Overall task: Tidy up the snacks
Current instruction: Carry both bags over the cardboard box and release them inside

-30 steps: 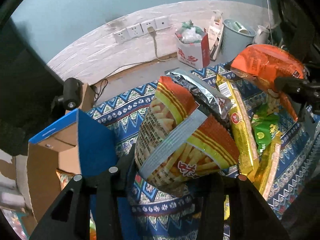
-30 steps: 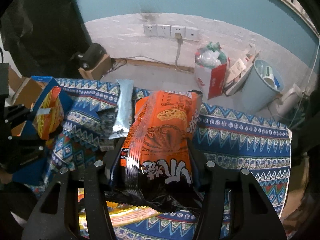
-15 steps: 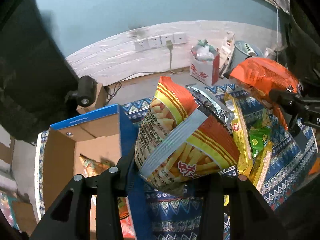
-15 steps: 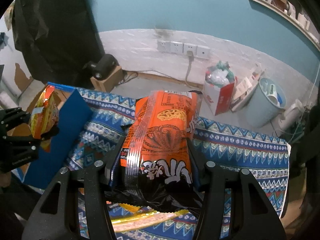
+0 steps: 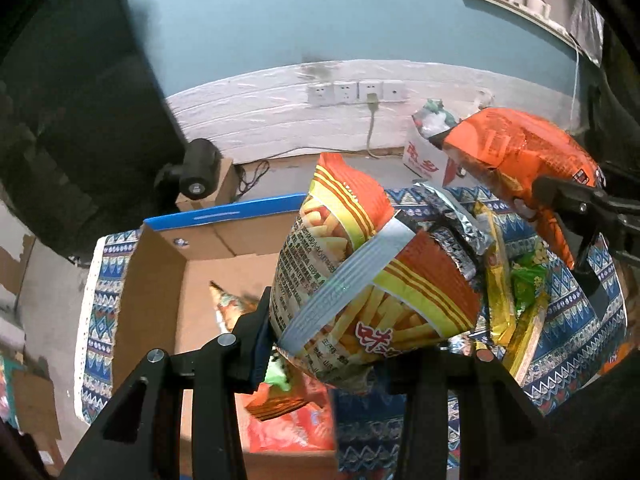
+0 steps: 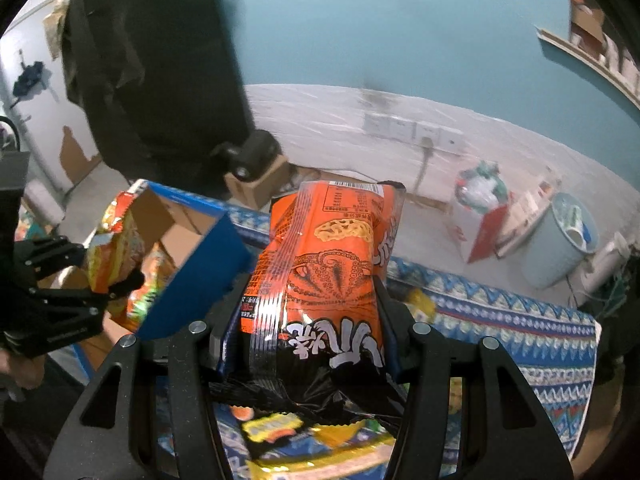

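Observation:
My left gripper is shut on a red and yellow fries snack bag and holds it above the right edge of an open cardboard box with blue outer walls. Several snack bags lie inside the box. My right gripper is shut on an orange and black octopus snack bag, held above the patterned blue cloth. That bag also shows in the left wrist view, to the right. The left gripper with its bag shows in the right wrist view at the left, over the box.
More snack bags lie piled on the patterned cloth right of the box. Beyond the table stand a red and white bag of rubbish, a pale blue bin, a small black device and wall sockets.
Both grippers have moved left and up with their bags. The box, at the far left before, now lies directly under my left gripper, and its inside shows.

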`<action>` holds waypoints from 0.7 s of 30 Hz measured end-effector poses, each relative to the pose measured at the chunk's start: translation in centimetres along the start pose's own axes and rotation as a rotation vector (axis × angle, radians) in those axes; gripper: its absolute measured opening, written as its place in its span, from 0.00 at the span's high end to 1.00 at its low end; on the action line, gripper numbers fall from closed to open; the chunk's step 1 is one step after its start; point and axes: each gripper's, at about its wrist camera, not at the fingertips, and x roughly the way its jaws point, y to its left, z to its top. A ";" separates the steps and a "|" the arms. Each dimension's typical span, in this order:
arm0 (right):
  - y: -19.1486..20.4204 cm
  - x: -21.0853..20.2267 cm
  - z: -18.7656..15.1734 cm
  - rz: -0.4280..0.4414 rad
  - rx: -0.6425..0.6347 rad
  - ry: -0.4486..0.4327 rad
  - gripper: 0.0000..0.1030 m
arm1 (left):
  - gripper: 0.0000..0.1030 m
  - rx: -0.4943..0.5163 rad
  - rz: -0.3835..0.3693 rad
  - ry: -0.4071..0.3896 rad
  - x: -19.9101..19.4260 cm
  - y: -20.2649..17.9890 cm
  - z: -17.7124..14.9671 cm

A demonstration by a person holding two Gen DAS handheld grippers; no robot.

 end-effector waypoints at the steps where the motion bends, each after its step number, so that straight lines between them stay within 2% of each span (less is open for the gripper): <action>1: 0.5 0.1 0.2 0.008 -0.008 -0.002 0.47 | 0.59 -0.007 0.003 -0.001 -0.1 0.4 -0.1; 8: 4.3 1.6 1.7 0.061 -0.049 -0.004 0.47 | 0.59 -0.065 0.039 -0.003 -0.4 4.0 -0.6; 21: 11.3 5.7 3.5 0.139 -0.113 0.021 0.47 | 0.59 -0.165 0.107 0.051 0.7 10.4 -3.4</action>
